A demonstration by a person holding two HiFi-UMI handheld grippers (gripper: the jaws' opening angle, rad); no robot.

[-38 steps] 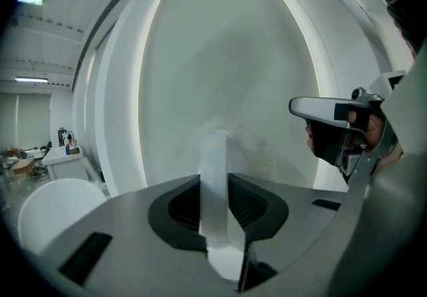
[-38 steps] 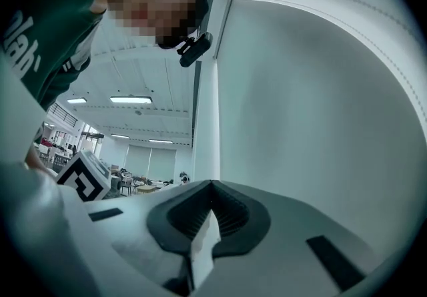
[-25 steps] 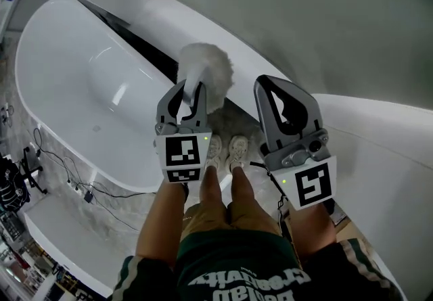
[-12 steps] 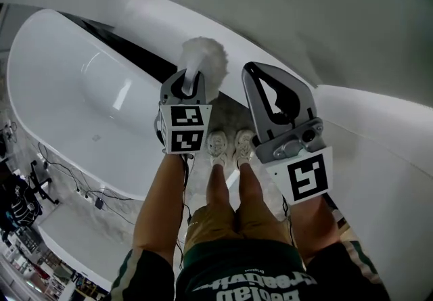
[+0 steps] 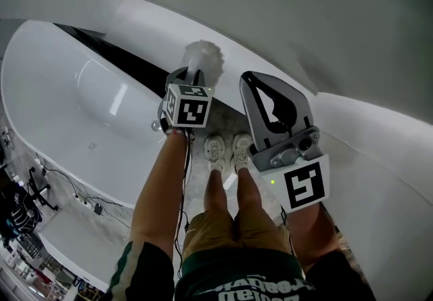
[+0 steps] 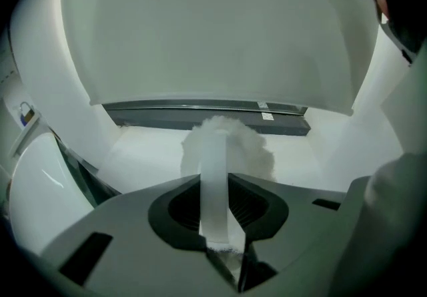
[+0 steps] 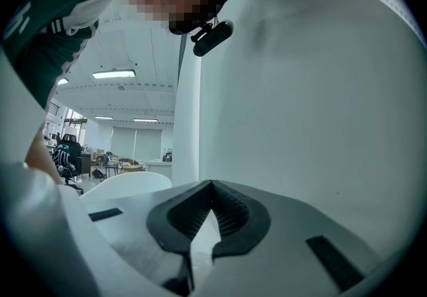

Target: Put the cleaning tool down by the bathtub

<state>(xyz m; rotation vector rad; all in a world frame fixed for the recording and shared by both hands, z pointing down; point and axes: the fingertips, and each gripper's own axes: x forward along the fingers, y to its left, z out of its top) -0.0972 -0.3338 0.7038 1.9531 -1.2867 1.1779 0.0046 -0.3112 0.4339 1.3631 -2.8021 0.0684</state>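
The cleaning tool is a white stick with a fluffy white head (image 5: 203,58). My left gripper (image 5: 191,77) is shut on its flat white handle (image 6: 213,189), and the fluffy head (image 6: 230,145) sticks out past the jaws toward the floor at the foot of the wall. The white bathtub (image 5: 47,100) lies to the left of this gripper. My right gripper (image 5: 250,79) hangs beside the left one, above the person's feet. Its jaws meet at the tips (image 7: 212,185) with nothing between them.
A pale wall with a dark strip (image 6: 207,115) along its foot runs behind the tub. A second white curved tub (image 5: 385,164) rises at the right. The person's shoes (image 5: 226,147) stand on the marbled floor between the tubs. Cables (image 5: 88,201) trail at the lower left.
My left gripper has carried the tool forward and tipped down, so its marker cube now faces the head camera. The right gripper has barely shifted.
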